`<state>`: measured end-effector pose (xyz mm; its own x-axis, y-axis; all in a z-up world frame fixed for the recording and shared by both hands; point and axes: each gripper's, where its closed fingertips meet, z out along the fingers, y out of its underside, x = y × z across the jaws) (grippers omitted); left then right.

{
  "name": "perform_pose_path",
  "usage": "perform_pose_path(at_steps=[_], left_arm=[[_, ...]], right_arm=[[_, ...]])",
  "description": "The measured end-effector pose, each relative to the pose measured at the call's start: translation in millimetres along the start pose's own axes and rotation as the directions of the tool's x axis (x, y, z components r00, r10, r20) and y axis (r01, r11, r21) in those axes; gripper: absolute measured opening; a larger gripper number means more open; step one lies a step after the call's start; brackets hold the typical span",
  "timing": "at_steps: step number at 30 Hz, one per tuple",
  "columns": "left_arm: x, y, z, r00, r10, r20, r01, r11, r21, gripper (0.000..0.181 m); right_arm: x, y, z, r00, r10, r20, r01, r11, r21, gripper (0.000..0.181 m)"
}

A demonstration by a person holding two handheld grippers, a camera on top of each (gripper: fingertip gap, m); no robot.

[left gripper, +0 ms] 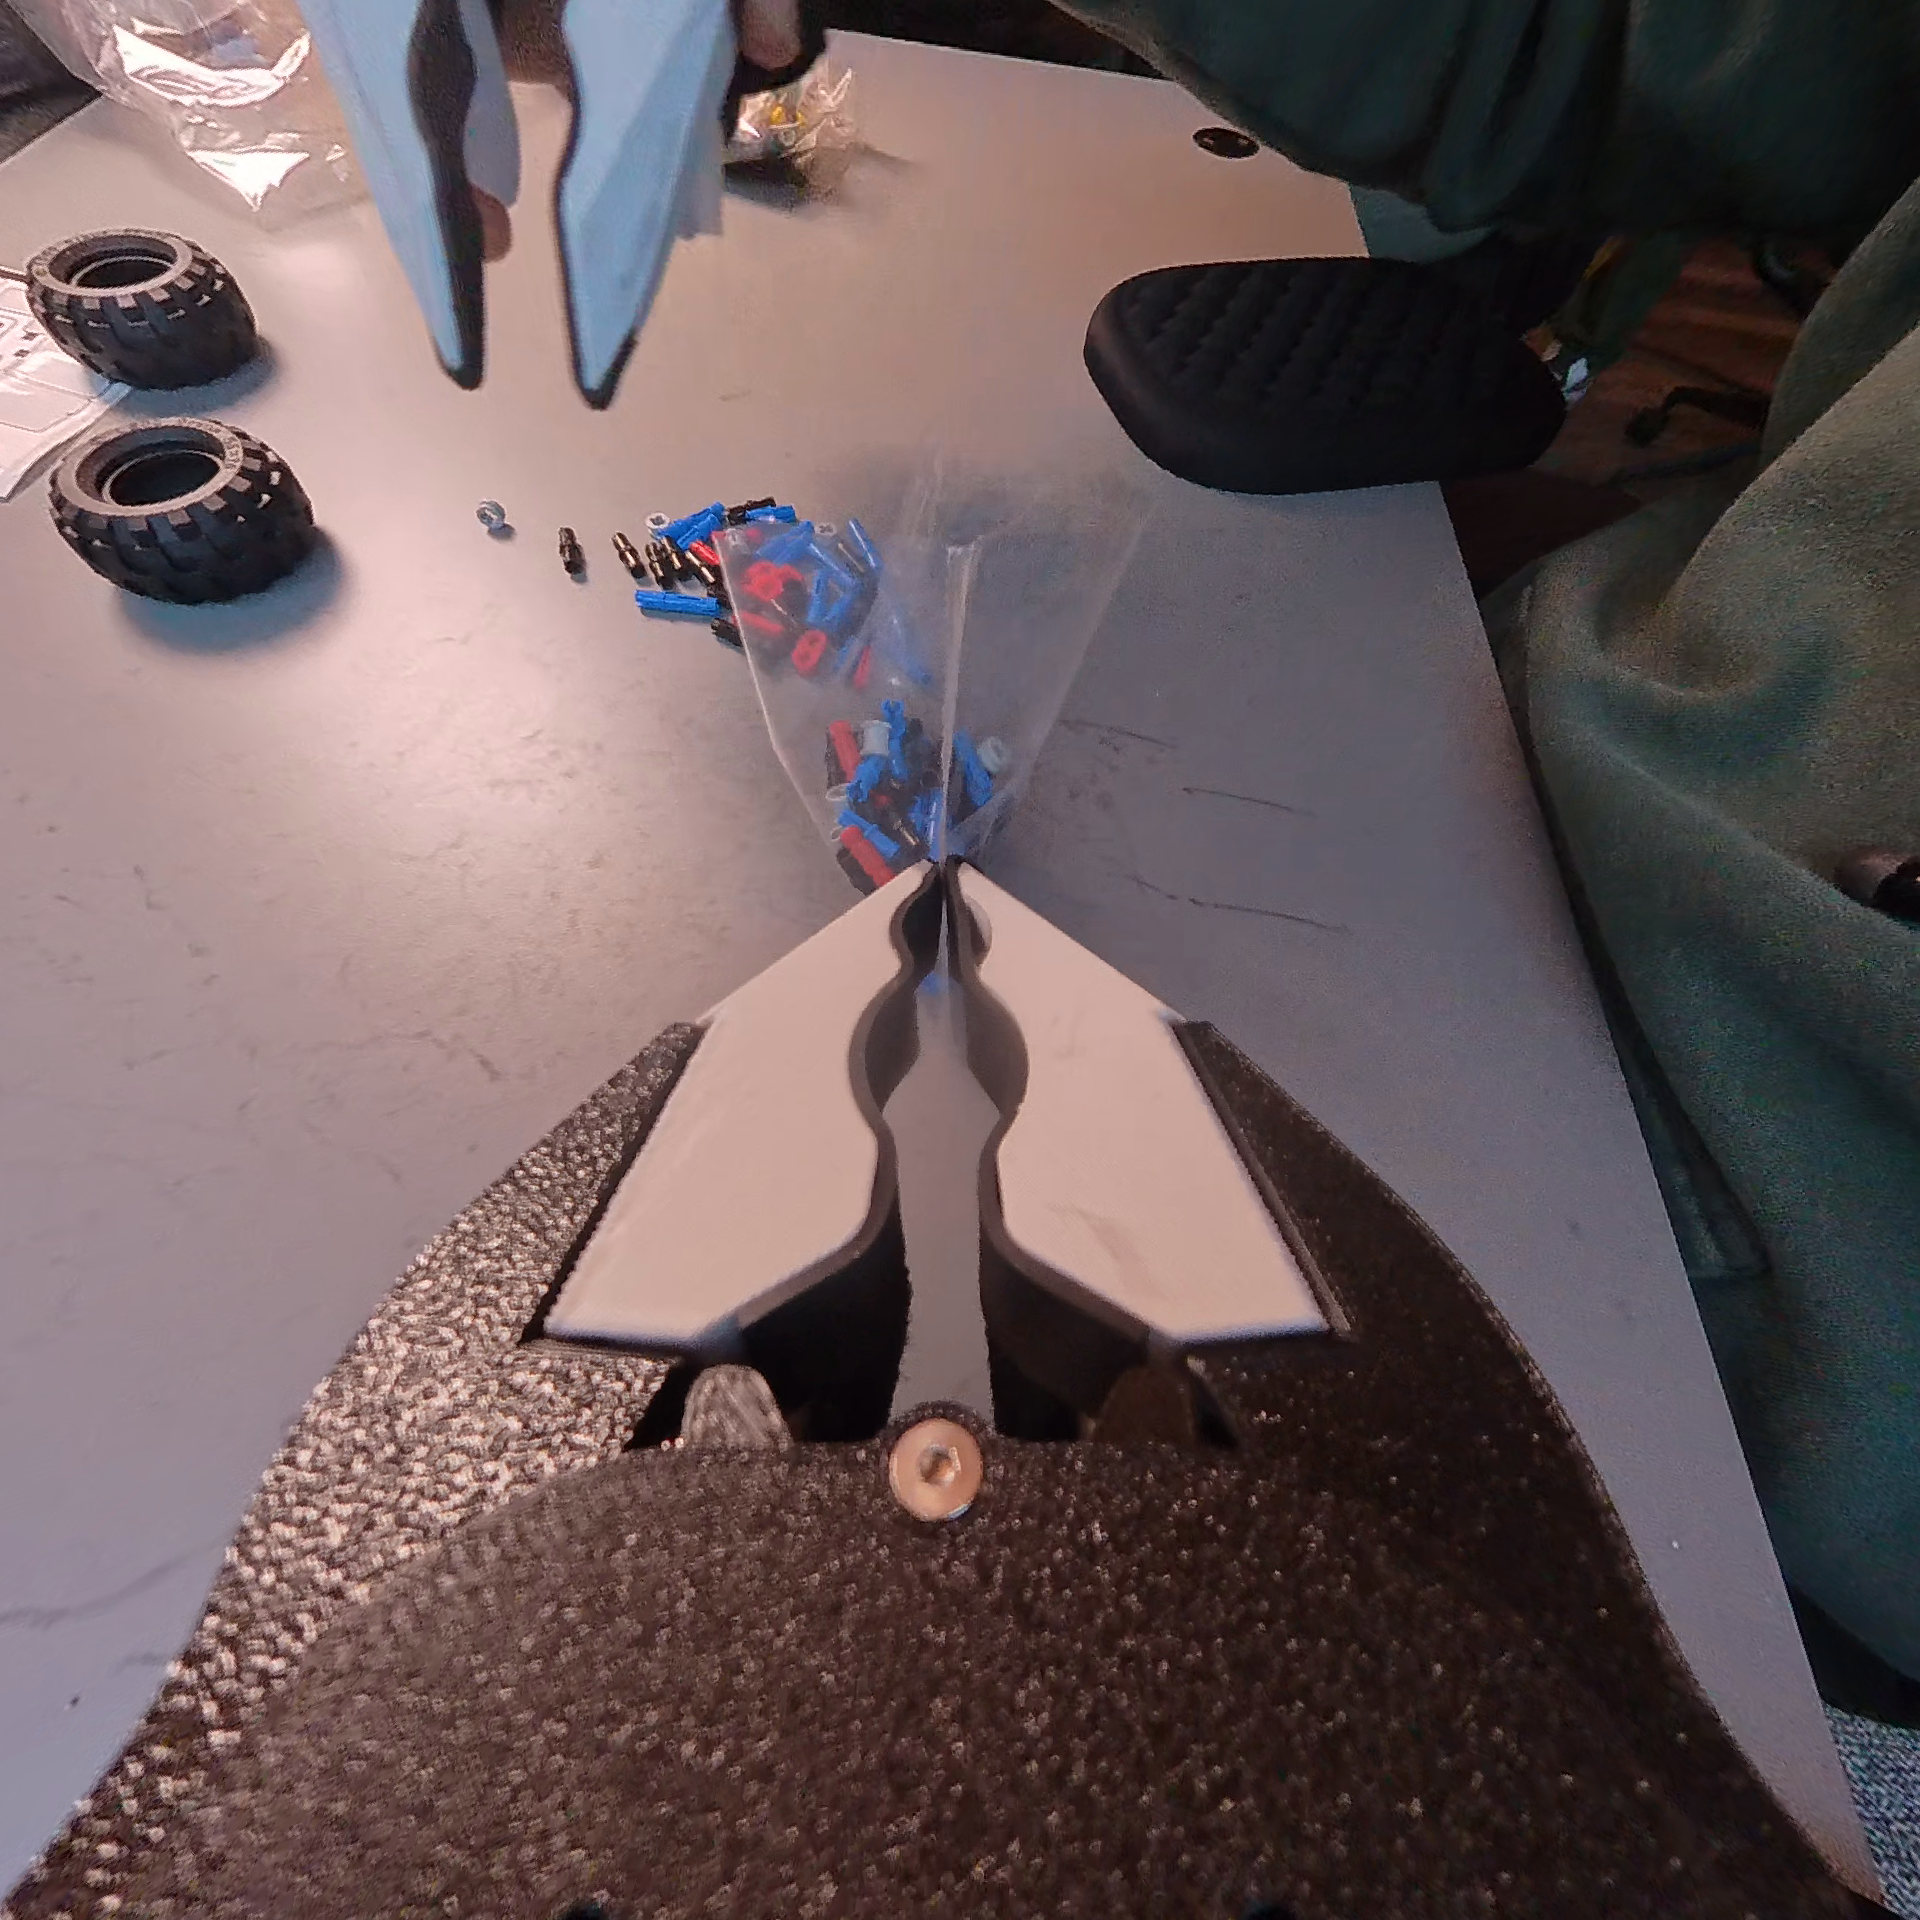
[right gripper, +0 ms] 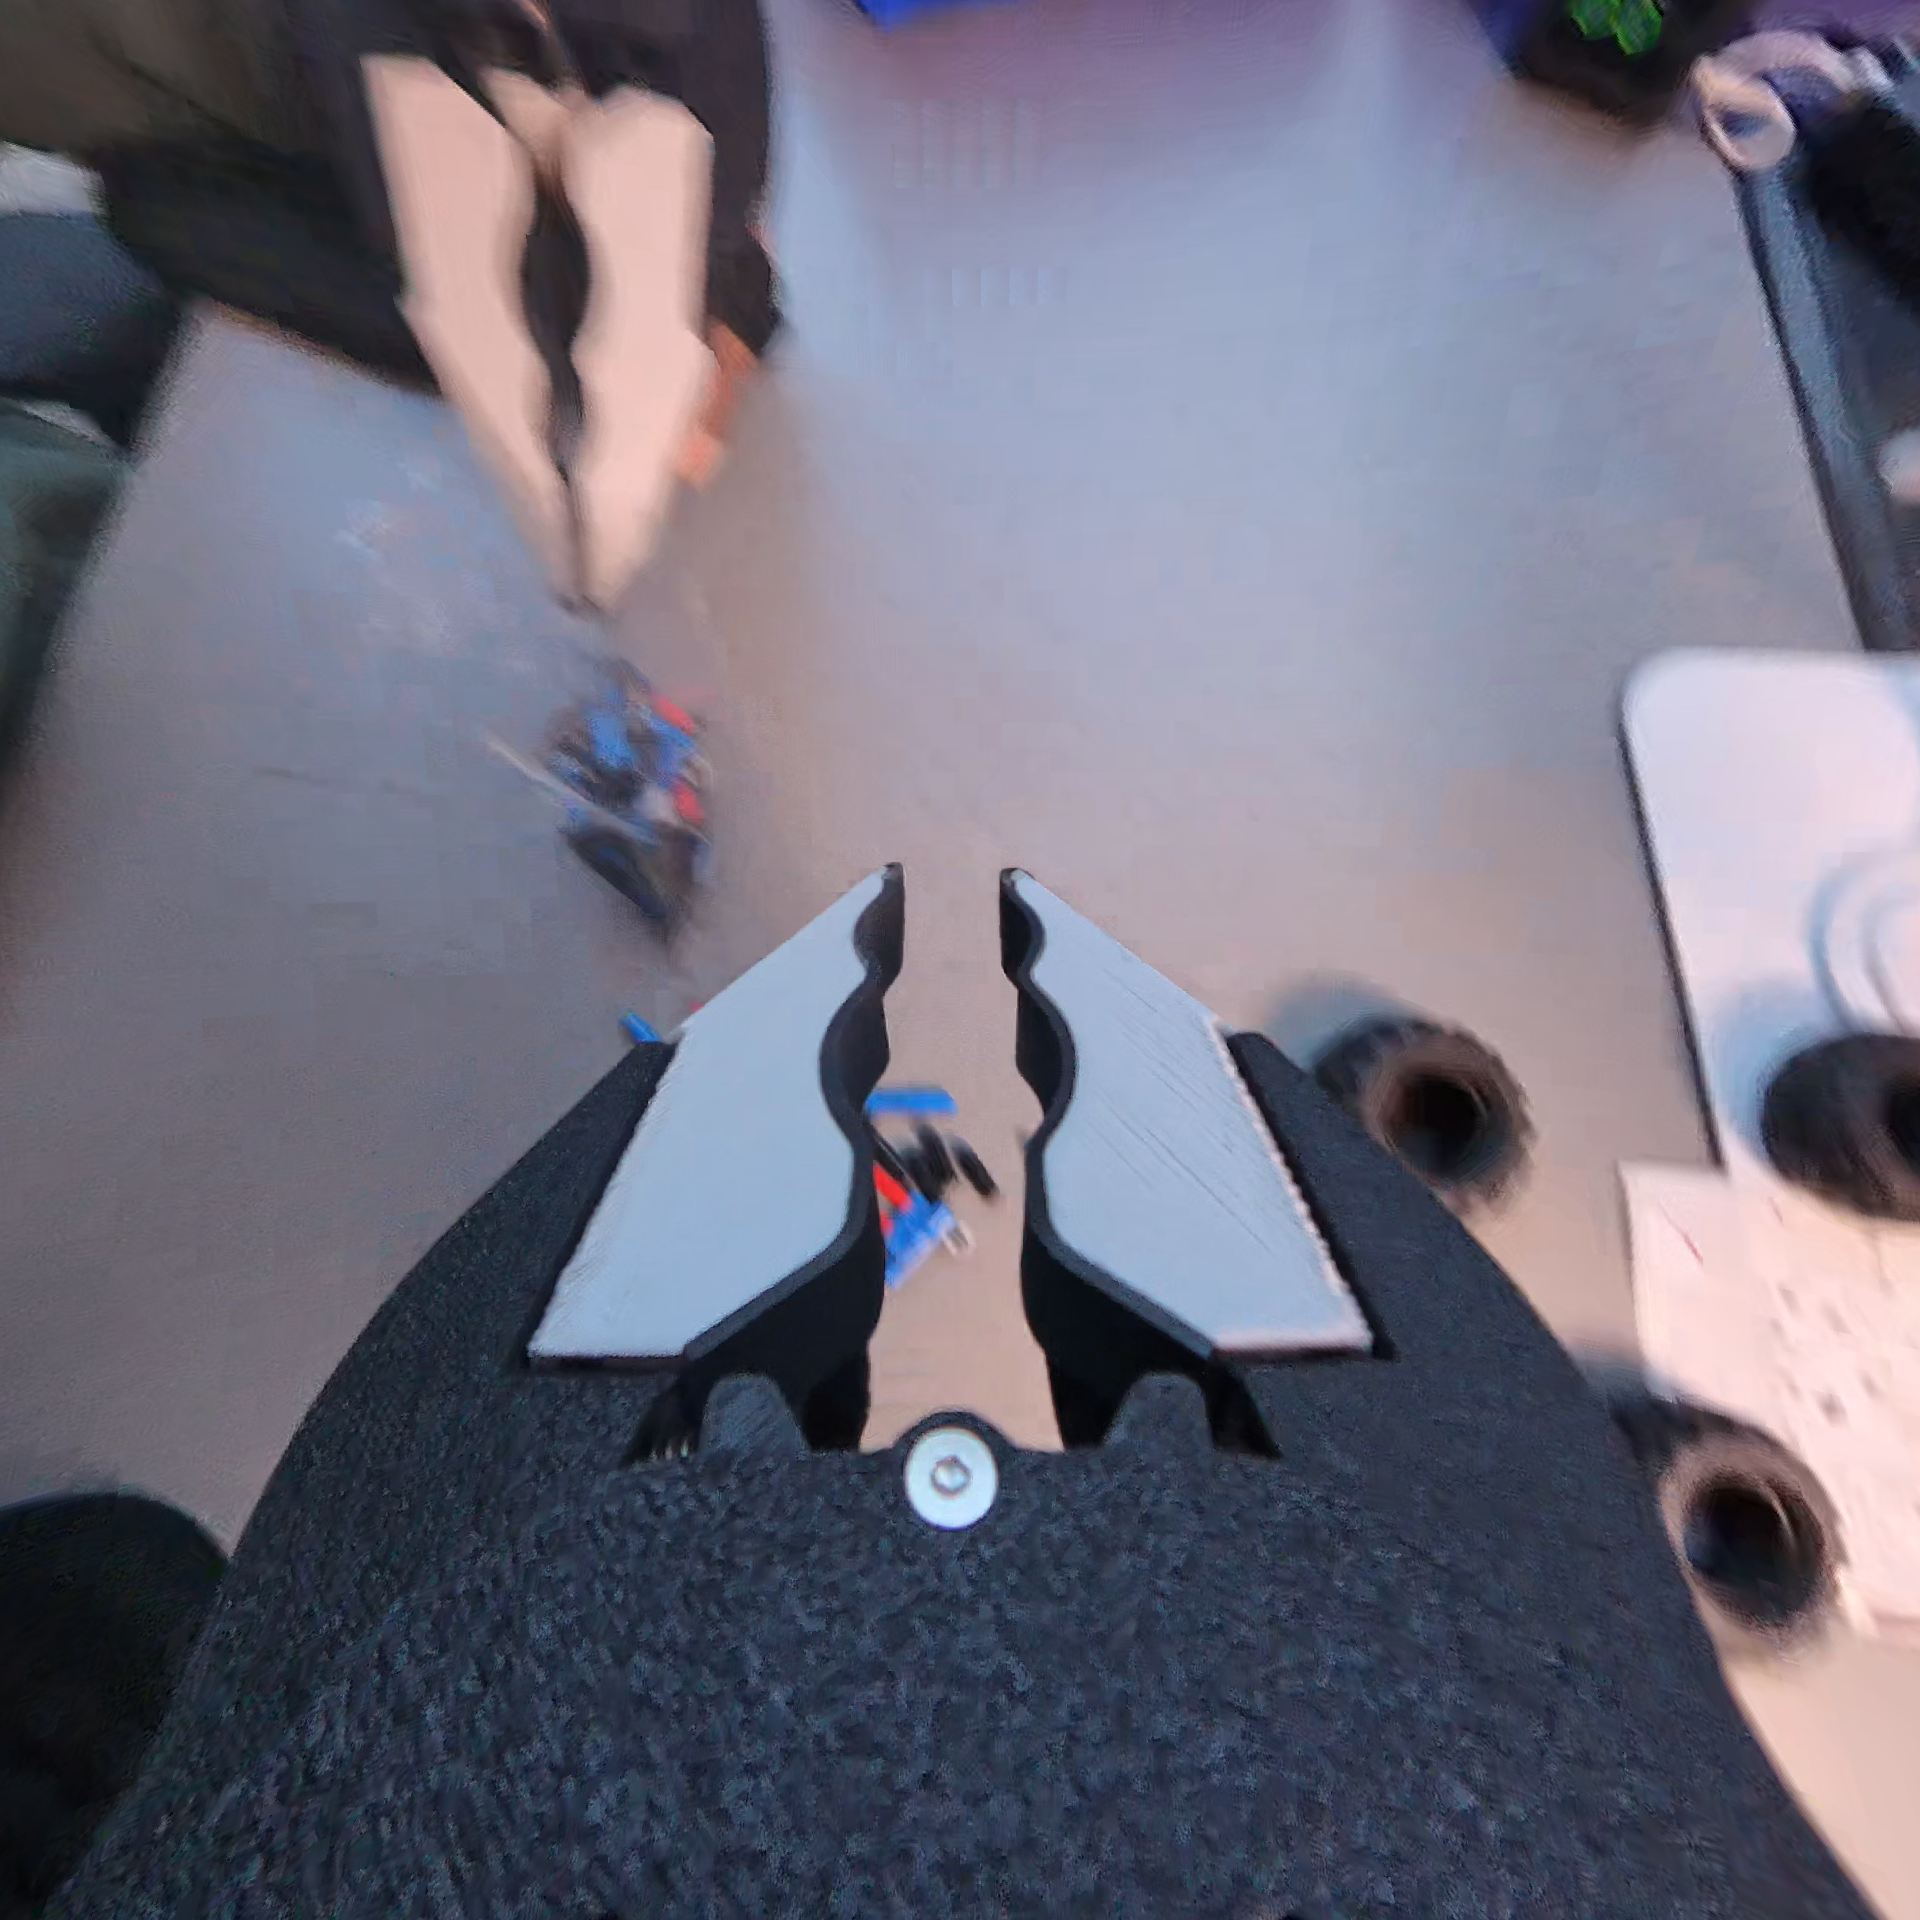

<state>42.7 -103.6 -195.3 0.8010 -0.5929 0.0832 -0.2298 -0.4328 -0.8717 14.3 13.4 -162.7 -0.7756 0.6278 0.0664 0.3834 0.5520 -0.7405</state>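
My left gripper (left gripper: 943, 864) is shut on the corner of a clear plastic bag (left gripper: 862, 665) holding small blue, red and black pins. The bag's mouth lies open on the grey table (left gripper: 364, 831), and several pins (left gripper: 675, 561) have spilled out beside it. My right gripper (right gripper: 951, 878) is open and empty above the table; loose pins (right gripper: 920, 1164) show between its fingers. It also shows in the left wrist view (left gripper: 525, 384), above the table beyond the pins. In the blurred right wrist view the bag (right gripper: 634, 800) lies left of my right gripper, with the left gripper (right gripper: 582, 603) above it.
Two black rubber tyres (left gripper: 145, 312) (left gripper: 182, 509) stand at the left on the table, beside printed paper (left gripper: 31, 416). Crumpled clear plastic (left gripper: 218, 94) lies at the back left. A black chair armrest (left gripper: 1320, 384) and a person's green sleeve (left gripper: 1714, 727) are at the right edge. The grippers' ends are close to 12 cm from one another.
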Motion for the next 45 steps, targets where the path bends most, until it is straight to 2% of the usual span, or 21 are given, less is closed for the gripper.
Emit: perform_pose_path(at_steps=[3,5,11,13,16,19,22,24,26,28,31,35,37,39,41,42,43,45], left_arm=[[0,0,0,1.0,0.0,-0.002,0.0,1.0,0.001,0.0],[1,0,1,1.0,0.0,-0.002,0.0,1.0,0.001,0.0],[0,0,1,1.0,-0.009,-0.003,0.009,1.0,0.005,0.0],[0,0,1,1.0,-0.008,-0.001,0.008,1.0,0.005,0.0],[0,0,1,1.0,-0.007,-0.001,0.007,1.0,0.004,0.0],[0,0,1,1.0,-0.01,-0.001,0.01,1.0,0.005,0.0],[0,0,1,1.0,-0.01,-0.002,0.01,1.0,0.005,0.0],[0,0,1,1.0,-0.009,-0.001,0.009,1.0,0.005,0.0],[0,0,1,1.0,-0.007,-0.001,0.007,1.0,0.004,0.0],[0,0,1,1.0,-0.008,-0.001,0.008,1.0,0.004,0.0],[0,0,1,1.0,-0.008,-0.001,0.008,1.0,0.004,0.0],[0,0,1,1.0,-0.01,-0.002,0.01,1.0,0.005,0.0],[0,0,1,1.0,-0.01,-0.002,0.01,1.0,0.005,0.0],[0,0,1,1.0,-0.012,0.0,0.012,1.0,0.006,0.0],[-1,0,2,1.0,-0.014,0.0,0.014,1.0,0.007,0.0],[-1,0,2,1.0,-0.016,0.0,0.016,1.0,0.007,0.0],[-1,0,2,1.0,-0.018,-0.001,0.018,1.0,0.008,0.0],[-1,0,2,1.0,-0.019,-0.001,0.019,1.0,0.009,0.0]], right_arm=[[42,66,-12,0.987,0.079,-0.139,-0.1,0.984,-0.148,0.017],[50,89,-14,0.977,0.14,-0.159,-0.165,0.974,-0.153,0.018],[53,99,2,0.975,0.168,-0.146,-0.188,0.972,-0.138,0.018],[53,103,6,0.979,0.154,-0.136,-0.176,0.969,-0.171,0.006],[45,83,5,0.985,0.155,-0.077,-0.164,0.978,-0.128,0.006],[12,16,4,0.996,0.085,0.041,-0.087,0.995,0.041,0.006],[-40,-44,6,0.982,-0.048,0.181,0.018,0.986,0.164,0.006],[-63,-58,14,0.97,-0.119,0.214,0.085,0.984,0.159,0.007],[-72,-59,24,0.965,-0.149,0.217,0.122,0.984,0.131,0.016],[-69,-59,22,0.969,-0.121,0.214,0.089,0.984,0.155,0.02],[-37,-41,5,0.99,-0.034,0.14,0.011,0.987,0.162,0.019],[15,41,-2,0.997,0.068,-0.02,-0.069,0.997,-0.041,0.016],[23,73,2,0.992,0.119,-0.035,-0.122,0.987,-0.102,0.016],[25,92,8,0.989,0.142,-0.037,-0.146,0.98,-0.136,0.016],[27,95,10,0.989,0.144,-0.043,-0.148,0.981,-0.128,0.003],[25,94,10,0.989,0.143,-0.03,-0.146,0.98,-0.134,0.003],[24,86,10,0.991,0.132,-0.027,-0.134,0.984,-0.115,0.003],[13,52,8,0.995,0.103,0.015,-0.103,0.995,-0.014,0.002]])
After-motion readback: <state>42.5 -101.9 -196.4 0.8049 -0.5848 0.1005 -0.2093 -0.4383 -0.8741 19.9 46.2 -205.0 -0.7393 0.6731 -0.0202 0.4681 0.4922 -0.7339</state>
